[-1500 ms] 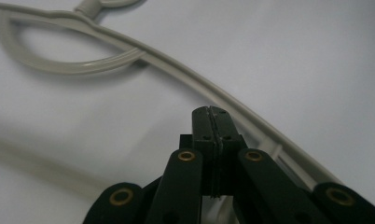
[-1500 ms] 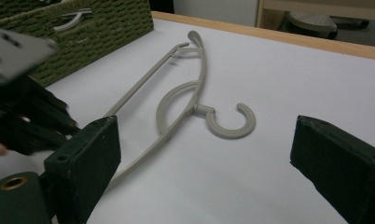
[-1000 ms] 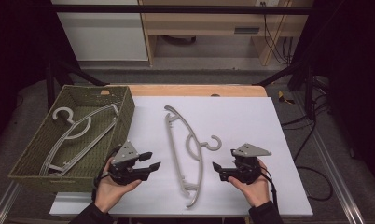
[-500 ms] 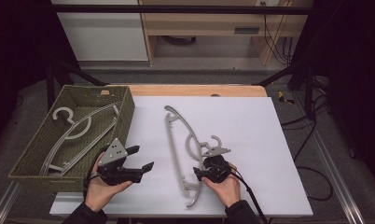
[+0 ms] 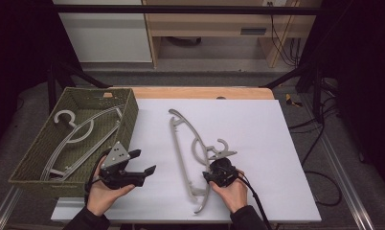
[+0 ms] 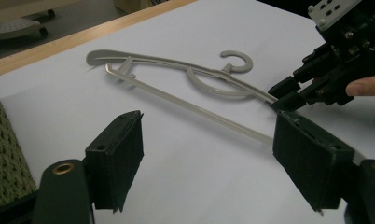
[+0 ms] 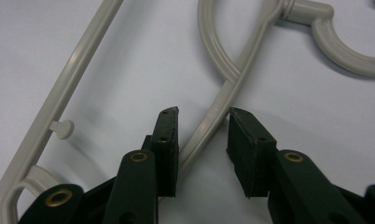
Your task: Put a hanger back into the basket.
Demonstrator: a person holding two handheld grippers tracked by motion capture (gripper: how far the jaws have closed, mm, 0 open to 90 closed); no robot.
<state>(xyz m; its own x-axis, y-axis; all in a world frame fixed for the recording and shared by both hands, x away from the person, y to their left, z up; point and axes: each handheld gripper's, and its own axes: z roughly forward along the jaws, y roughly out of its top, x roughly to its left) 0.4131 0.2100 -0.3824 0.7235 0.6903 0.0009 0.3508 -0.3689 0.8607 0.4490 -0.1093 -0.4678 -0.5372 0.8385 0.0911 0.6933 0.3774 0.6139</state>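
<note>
A grey plastic hanger lies flat on the white table top, its hook toward the right. My right gripper sits at its lower arm. In the right gripper view that hanger arm runs between the jaws of the right gripper, which have just been closing; a gap still shows beside each pad. My left gripper hovers beside the basket, open; its jaws have just been opening with nothing between them. The left gripper view shows the left gripper, the hanger and the right gripper beyond.
A green woven basket stands at the table's left and holds more grey hangers; its wall edges the left gripper view. A wooden strip runs along the table's far edge. Cables trail from both grippers.
My right gripper has moved left and down onto the hanger's lower arm, and its jaws have narrowed around it. The left gripper's jaws have spread wider, and that hand has stayed roughly in place.
</note>
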